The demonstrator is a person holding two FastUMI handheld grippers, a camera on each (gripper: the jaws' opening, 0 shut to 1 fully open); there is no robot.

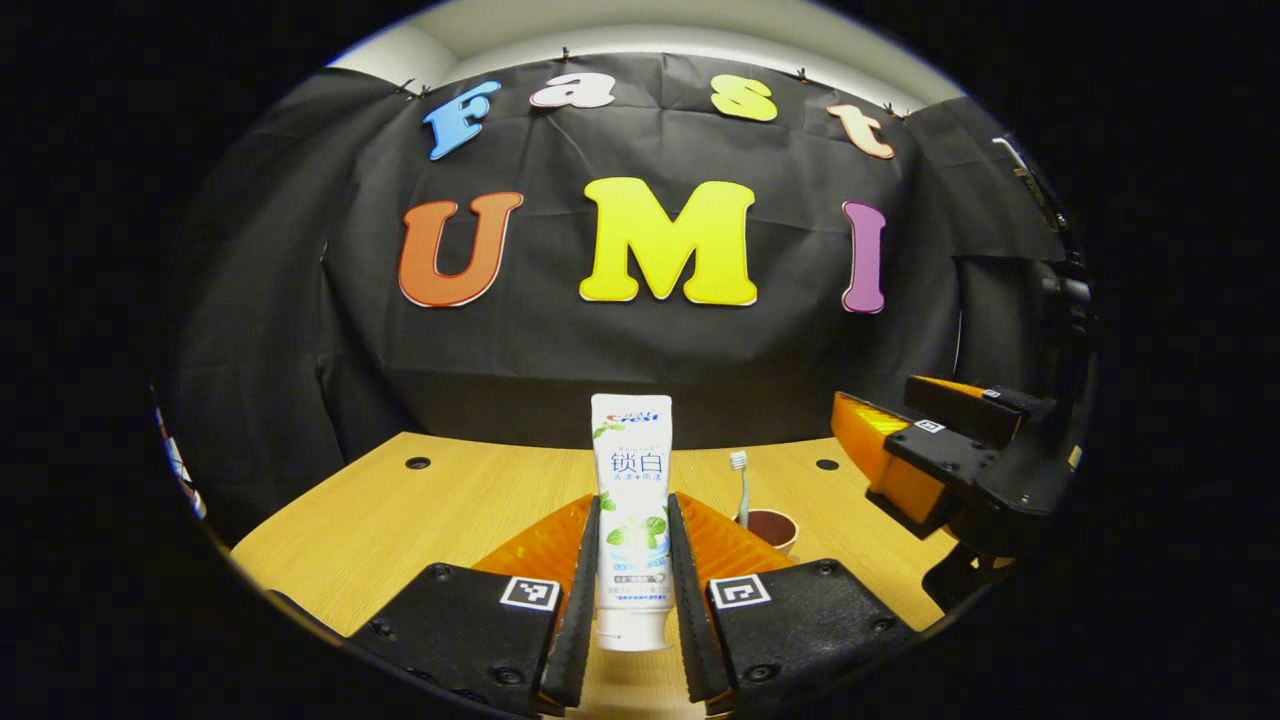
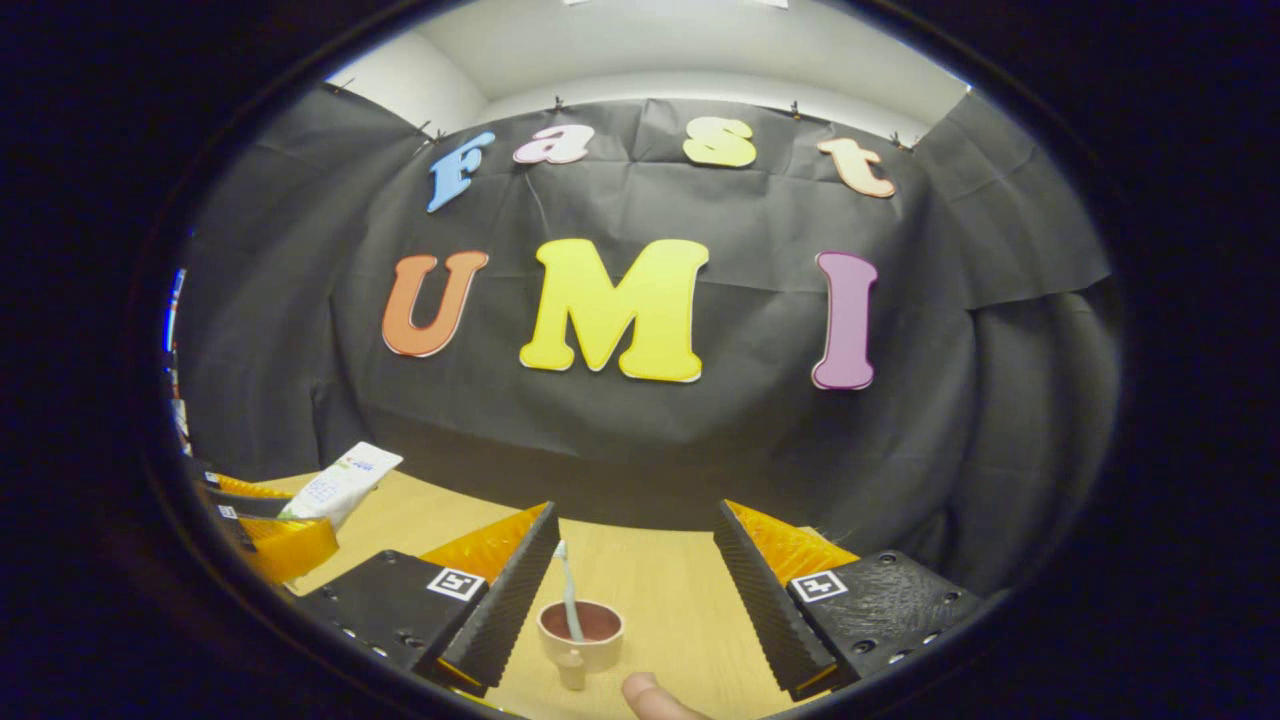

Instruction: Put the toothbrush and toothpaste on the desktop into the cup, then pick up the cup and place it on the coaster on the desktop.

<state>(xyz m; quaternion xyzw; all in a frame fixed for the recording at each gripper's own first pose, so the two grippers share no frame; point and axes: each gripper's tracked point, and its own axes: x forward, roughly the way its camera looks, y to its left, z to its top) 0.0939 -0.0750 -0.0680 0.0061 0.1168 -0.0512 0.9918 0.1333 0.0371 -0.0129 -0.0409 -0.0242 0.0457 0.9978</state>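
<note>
Now: pale wooden desktop point(image 1: 420, 520) carries small brown-lined ceramic cup point(image 2: 581, 633), green-handled toothbrush point(image 2: 569, 592) upright inside. Left gripper point(image 1: 632, 590) pinches white plastic toothpaste tube point(image 1: 631, 500), cap down, cup at its 2 o'clock. Right gripper point(image 2: 640, 610) spread, straddling cup. Risk: tube clips toothbrush or rim, tipping cup.

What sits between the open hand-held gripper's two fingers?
In the right gripper view, a small brown-lined cup holding a toothbrush stands on the wooden desktop there, untouched.
</note>
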